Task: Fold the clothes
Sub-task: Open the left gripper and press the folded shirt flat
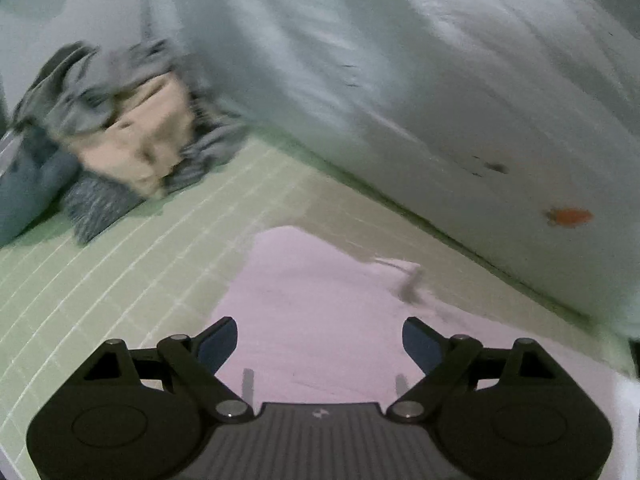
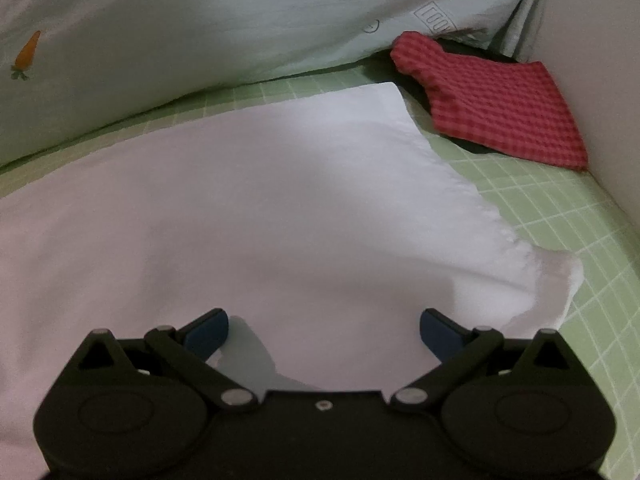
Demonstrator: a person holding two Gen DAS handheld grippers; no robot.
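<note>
A green gridded sheet (image 2: 560,200) carries the white garment (image 2: 260,200), spread flat beside a carrot-print duvet (image 2: 160,40) — both the left claw (image 1: 320,344) and right claw (image 2: 324,332) gape wide over it, empty.

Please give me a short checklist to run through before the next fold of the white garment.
1. Left gripper jaws open, nothing between them: ok.
2. Right gripper jaws open, empty: ok.
3. White garment lies flat on the green sheet: ok, apart from a rumpled right corner.
4. Red cloth clear of the garment: ok.
5. Clothes pile clear of the garment: ok.
6. Garment's near edge: cannot tell, hidden by the grippers.
</note>
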